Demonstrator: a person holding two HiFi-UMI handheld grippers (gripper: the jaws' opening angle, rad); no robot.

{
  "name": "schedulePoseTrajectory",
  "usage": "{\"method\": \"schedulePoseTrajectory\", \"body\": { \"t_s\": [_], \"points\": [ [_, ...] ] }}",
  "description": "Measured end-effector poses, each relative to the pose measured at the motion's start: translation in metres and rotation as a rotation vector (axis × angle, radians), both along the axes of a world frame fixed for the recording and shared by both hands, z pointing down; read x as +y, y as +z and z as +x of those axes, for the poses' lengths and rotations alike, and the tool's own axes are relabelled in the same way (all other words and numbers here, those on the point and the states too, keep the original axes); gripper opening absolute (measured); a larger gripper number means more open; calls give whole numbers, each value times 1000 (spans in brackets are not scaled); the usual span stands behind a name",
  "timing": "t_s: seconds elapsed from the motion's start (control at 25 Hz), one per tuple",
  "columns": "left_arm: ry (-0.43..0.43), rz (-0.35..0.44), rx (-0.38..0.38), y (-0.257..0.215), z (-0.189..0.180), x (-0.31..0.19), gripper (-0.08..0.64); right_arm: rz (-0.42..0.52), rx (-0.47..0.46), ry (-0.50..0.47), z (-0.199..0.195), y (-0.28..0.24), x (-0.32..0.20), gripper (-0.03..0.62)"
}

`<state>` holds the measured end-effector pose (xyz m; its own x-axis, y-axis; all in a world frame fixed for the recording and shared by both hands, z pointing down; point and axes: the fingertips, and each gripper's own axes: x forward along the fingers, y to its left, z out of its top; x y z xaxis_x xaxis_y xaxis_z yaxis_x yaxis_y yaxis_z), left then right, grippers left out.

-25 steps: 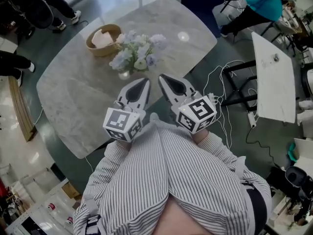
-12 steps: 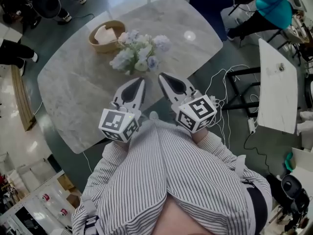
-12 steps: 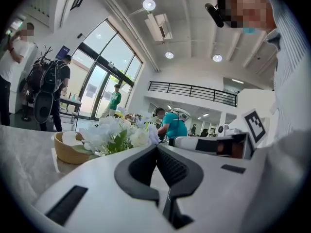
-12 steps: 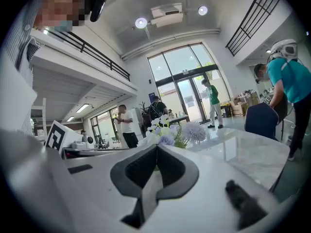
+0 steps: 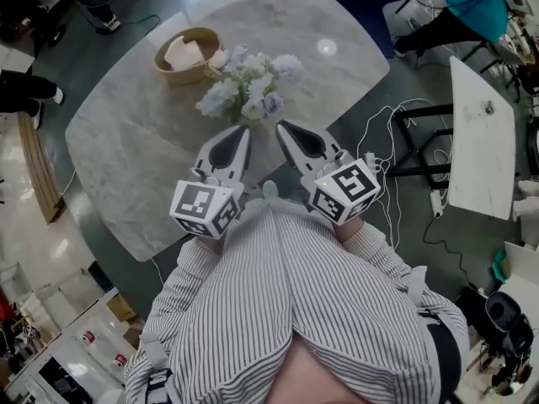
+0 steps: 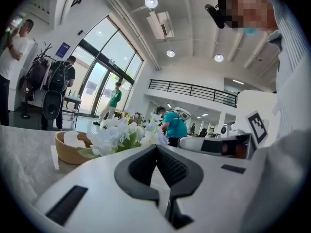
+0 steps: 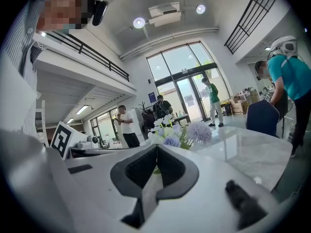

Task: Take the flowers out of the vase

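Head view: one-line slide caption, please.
Left claw and right claw, both shut and empty, poised near the flowers on the marble table.

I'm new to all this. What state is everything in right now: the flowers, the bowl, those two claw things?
Bouquet of white and pale purple flowers: upright on the marble table, untouched.
Round wooden bowl: upright, something white inside.
Left gripper: jaws shut, empty, just short of the flowers.
Right gripper: jaws shut, empty, just short of the flowers.

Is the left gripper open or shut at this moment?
Shut. In its own view the left gripper has its jaws together at the tips, nothing between them; the flowers stand ahead, untouched.
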<state>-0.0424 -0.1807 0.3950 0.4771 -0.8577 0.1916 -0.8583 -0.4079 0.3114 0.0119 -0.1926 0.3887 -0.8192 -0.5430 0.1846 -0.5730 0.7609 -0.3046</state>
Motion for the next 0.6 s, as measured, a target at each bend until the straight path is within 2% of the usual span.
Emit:
{"method": "schedulePoseTrajectory", "body": {
  "t_s": [0.36,0.6],
  "points": [
    [55,-35,22,5,-4,-4,11,-20,44,14,-10,8,-1,14],
    [72,-55,22,13,-8,-5,11,-50,28,28,-12,14,-3,14]
  ]
}}
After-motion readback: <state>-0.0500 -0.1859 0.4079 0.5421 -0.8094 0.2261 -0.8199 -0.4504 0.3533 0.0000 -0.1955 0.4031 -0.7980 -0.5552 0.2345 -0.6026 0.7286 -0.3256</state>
